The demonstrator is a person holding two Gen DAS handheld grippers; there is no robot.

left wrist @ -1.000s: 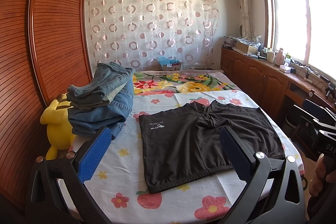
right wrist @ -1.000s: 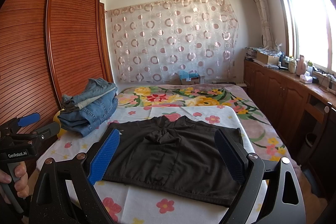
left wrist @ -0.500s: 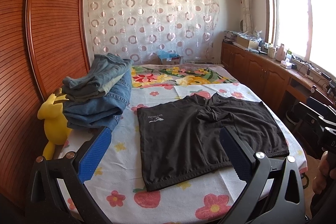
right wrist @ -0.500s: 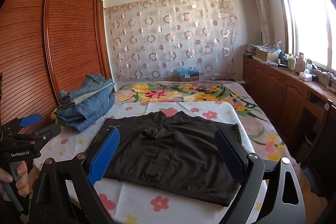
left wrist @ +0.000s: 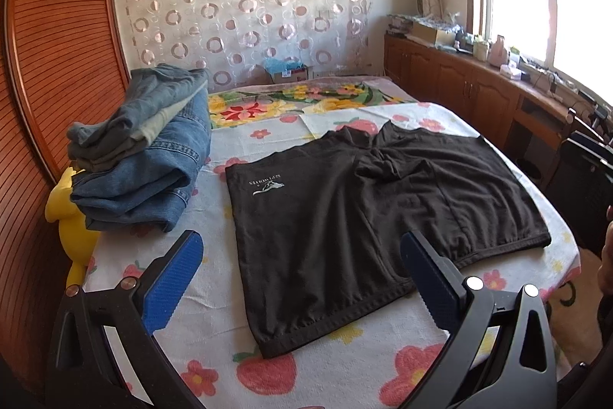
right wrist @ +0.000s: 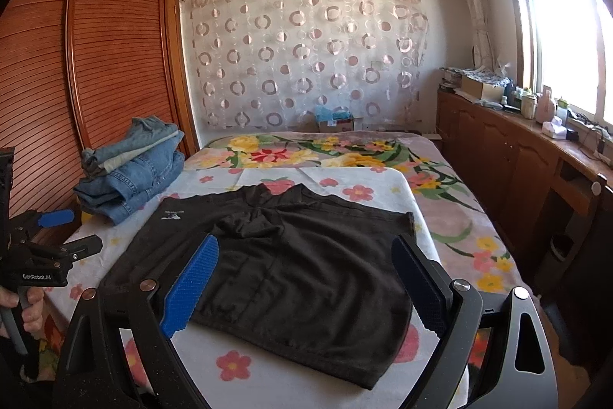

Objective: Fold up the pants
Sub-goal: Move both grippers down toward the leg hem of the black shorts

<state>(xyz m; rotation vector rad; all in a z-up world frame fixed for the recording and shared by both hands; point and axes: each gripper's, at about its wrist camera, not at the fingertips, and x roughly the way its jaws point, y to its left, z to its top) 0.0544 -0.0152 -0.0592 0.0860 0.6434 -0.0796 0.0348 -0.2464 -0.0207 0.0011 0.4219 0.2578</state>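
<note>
Black shorts (left wrist: 364,217) (right wrist: 291,255) lie spread flat on the floral sheet of the bed (left wrist: 268,140), with a white logo on the left leg and the crotch bunched at the far middle. My left gripper (left wrist: 299,278) hovers open above the near hem of the left leg, nothing between its blue pads. My right gripper (right wrist: 302,278) is open too, above the near edge of the right leg. In the right wrist view the left gripper (right wrist: 63,230) shows at far left, held by a hand (right wrist: 23,309).
A pile of folded jeans (left wrist: 145,156) (right wrist: 134,167) sits on the bed's left side beside a yellow plush toy (left wrist: 72,229). A wooden wardrobe (right wrist: 95,64) stands on the left, a low cabinet (right wrist: 517,156) with clutter under the window on the right.
Both grippers have moved forward and lower toward the shorts, which appear larger and nearer. Both stay open. The shorts have not moved.
</note>
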